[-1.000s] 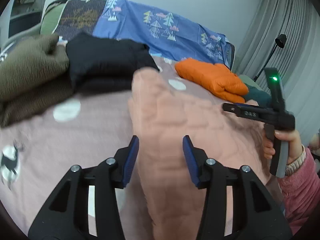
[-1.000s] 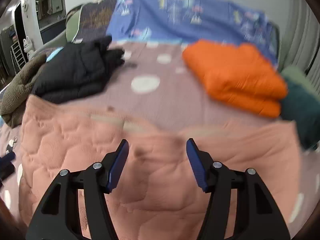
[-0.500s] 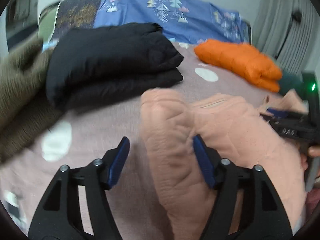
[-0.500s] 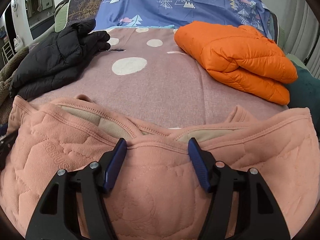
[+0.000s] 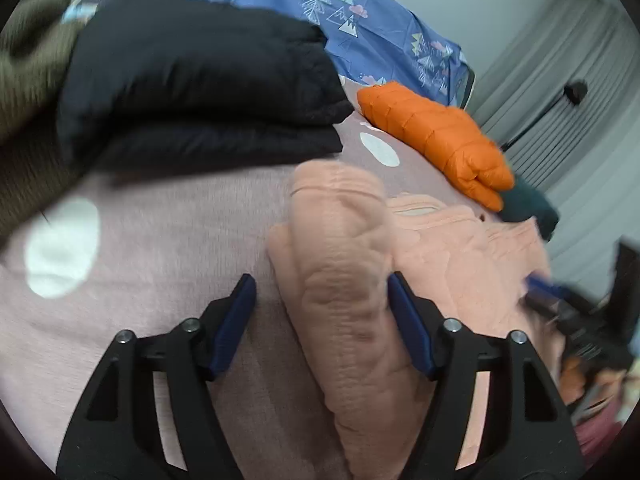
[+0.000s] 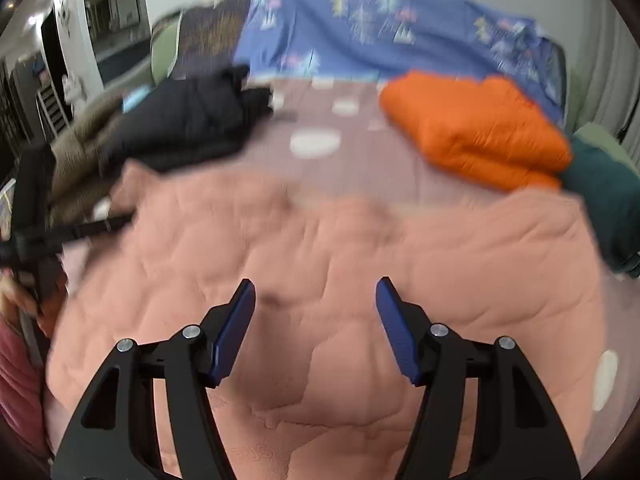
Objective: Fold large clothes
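A salmon-pink quilted garment (image 6: 320,248) lies spread on the bed. In the left wrist view a raised fold of it (image 5: 348,280) runs between the fingers of my left gripper (image 5: 322,300), which is open around the fold. My right gripper (image 6: 316,304) is open just above the middle of the garment, holding nothing. The right gripper shows blurred at the right edge of the left wrist view (image 5: 568,312). The left gripper shows at the left edge of the right wrist view (image 6: 60,232).
A folded black jacket (image 5: 200,80) and an olive-brown garment (image 5: 24,92) lie at the back left. A folded orange puffer jacket (image 6: 476,132) and a dark green item (image 6: 604,196) lie at the back right. The pink spotted bedspread (image 5: 140,260) lies under all. A blue patterned cover (image 6: 380,32) is behind.
The left gripper has opened wider and moved closer along the fold. The right gripper has pulled back from the collar and now hovers over the garment's middle.
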The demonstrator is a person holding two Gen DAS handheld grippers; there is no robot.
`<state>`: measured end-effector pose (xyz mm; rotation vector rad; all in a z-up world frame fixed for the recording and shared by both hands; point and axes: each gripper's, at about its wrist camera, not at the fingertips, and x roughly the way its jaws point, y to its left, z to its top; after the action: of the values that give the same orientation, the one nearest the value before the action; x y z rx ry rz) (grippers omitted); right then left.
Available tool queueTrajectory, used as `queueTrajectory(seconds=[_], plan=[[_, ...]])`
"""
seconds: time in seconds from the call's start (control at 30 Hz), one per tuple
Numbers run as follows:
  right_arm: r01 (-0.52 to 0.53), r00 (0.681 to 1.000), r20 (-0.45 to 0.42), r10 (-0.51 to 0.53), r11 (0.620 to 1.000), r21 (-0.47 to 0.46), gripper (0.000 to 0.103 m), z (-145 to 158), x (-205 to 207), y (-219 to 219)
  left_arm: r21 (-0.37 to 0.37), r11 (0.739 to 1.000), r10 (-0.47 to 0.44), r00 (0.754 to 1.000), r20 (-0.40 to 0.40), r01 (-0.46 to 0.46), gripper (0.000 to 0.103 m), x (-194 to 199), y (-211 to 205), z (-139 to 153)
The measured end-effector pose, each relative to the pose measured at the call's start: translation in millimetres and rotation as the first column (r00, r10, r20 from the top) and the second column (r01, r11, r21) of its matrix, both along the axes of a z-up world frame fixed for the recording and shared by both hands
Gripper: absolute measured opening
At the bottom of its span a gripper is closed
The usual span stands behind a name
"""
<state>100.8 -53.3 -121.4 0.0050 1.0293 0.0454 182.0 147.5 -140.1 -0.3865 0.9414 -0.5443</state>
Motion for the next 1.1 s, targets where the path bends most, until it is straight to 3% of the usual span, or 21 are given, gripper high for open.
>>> queueTrajectory(seconds=[0.07,0.2,0.27,0.4,0.5,0.63,0.8,0.93,1.1], plan=[[-0.003,1.0,0.004,0.003,1.0,0.007,0.074,-9.1,3.8,-2.6,-0.051,0.999,0.008,1.0,0.002,-0.008,0.074,-2.5,4.5,-7.6],[0.02,1.0,0.019,-0.02,1.0,0.01,0.073,12.4,-12.0,-2.1,-0.053,0.999,0.001,1.0,0.019,0.0,0.074,-6.4,2.6,-8.8],[0.021,0.998,0.061,-0.019,0.999,-0.045,0.073,23.6,-27.9,3.4,-0.061,0.998,-0.003,1.0,0.019,0.004,0.075,-5.2,1.7,-9.3],[-0.132,0.968,0.191,0.165,0.976,-0.176,0.073,45.9,-79.5,47.0,-0.091,0.996,-0.006,1.0,0.015,0.008,0.075,-3.6,2.5,-10.3],[-0.299,0.918,0.191,0.347,0.923,-0.24,0.073,40.7,-114.4,97.3,-0.087,0.996,-0.003,1.0,0.025,0.005,0.075,-5.2,2.8,-10.7],[-0.441,0.848,0.156,0.506,0.838,-0.321,0.073,21.6,-137.6,151.8,-0.052,0.999,0.001,0.999,0.052,0.001,0.073,-9.4,-0.9,-7.7],[-0.533,0.777,0.117,0.618,0.746,-0.4,0.073,1.8,-153.9,184.9,-0.062,0.998,0.003,0.999,0.05,0.0,0.072,-8.9,0.5,-9.1],[-0.539,0.769,0.087,0.633,0.716,-0.443,0.074,-11.1,-157.1,191.8,-0.071,0.997,-0.001,0.999,0.051,0.005,0.07,-8.9,0.0,-9.9],[-0.457,0.769,0.103,0.631,0.656,-0.6,0.074,-37.3,-137.9,222.3,-0.067,0.998,-0.009,0.999,0.051,0.013,0.07,-8.5,-4.7,-10.7]])
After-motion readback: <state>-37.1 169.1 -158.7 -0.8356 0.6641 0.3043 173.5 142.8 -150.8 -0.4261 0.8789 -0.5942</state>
